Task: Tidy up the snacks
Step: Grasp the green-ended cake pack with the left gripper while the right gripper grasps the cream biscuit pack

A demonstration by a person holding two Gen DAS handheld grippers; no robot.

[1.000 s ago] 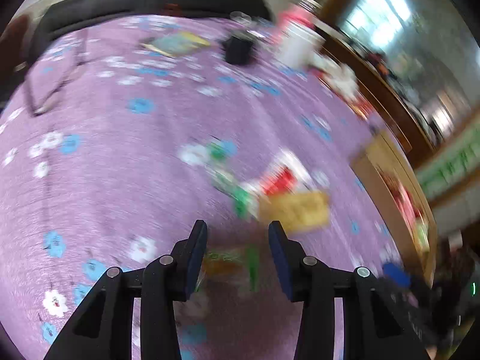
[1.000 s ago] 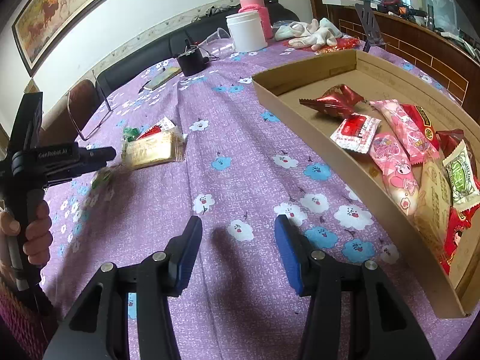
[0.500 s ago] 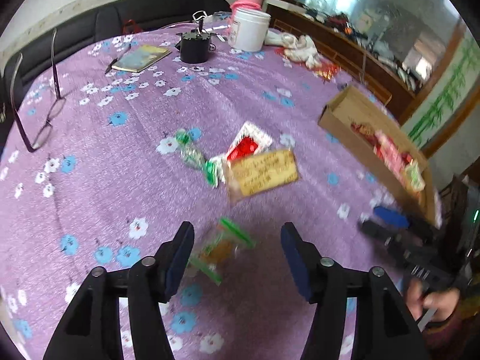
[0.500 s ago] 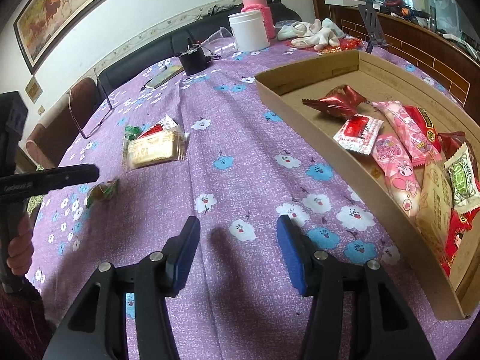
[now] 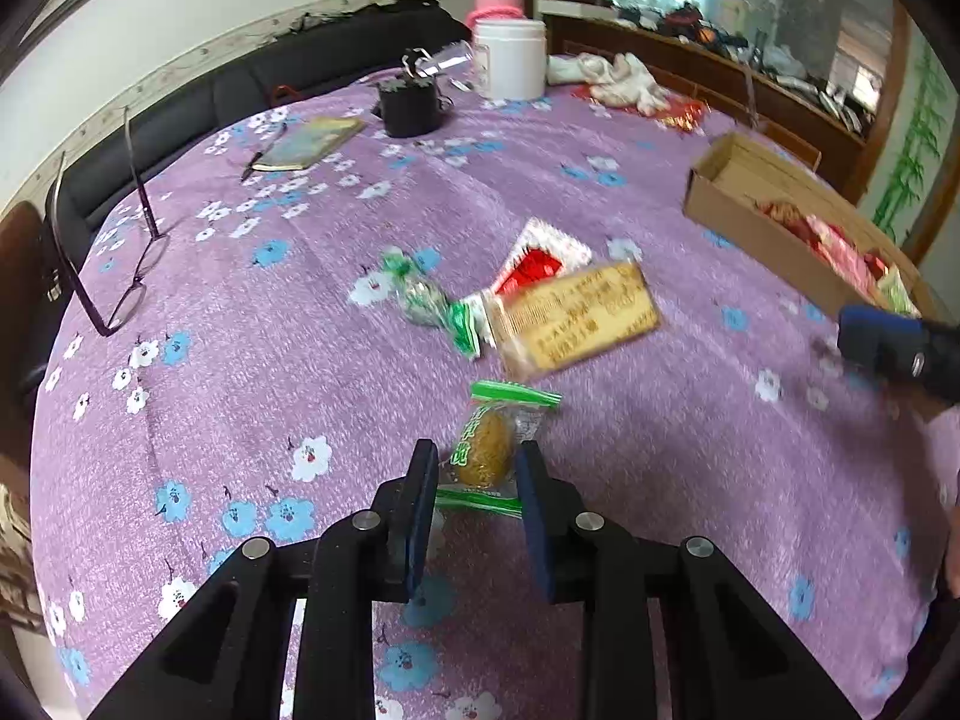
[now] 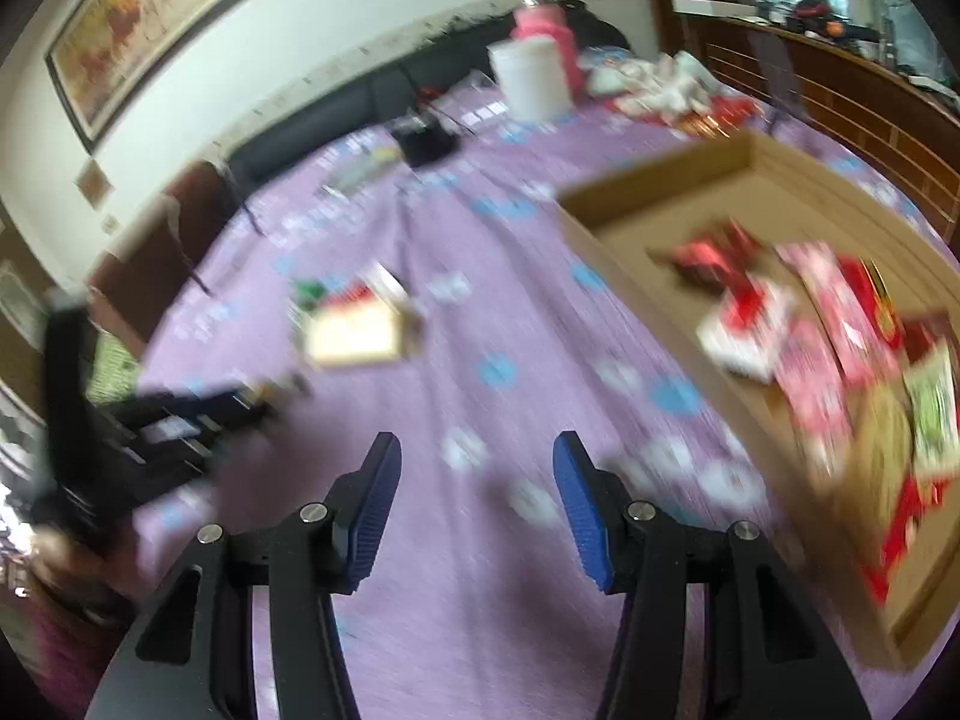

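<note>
Jaws on your left gripper [image 5: 474, 474] have just been closing, and they now pinch the green-edged snack packet [image 5: 489, 444] by its sides, the brown piece inside sitting right between the blue pads. That looks like a fair hold, though it sits on the near half of the wrapper, so the far green seal hangs free ahead of the fingertips. Lift straight up off the purple tablecloth [image 5: 240, 360] before you swing anywhere, and keep the squeeze steady; a crinkly wrapper like that can slide out if you ease off. Your right gripper [image 6: 477, 486] stands part open with nothing between its pads, only cloth below it, and its view is smeared with motion blur. The cardboard box [image 5: 744, 222] lies well apart to your right, already carrying several packets, so I judge that is where this one belongs. Carry it over the near wall, not into it, and let go low over a bare patch. Three more wait on the cloth: the tan packet [image 5: 579, 315], the red-and-white packet [image 5: 540, 261] under it, and the green candy [image 5: 420, 294] beside them. Mind the right gripper in your path.
</note>
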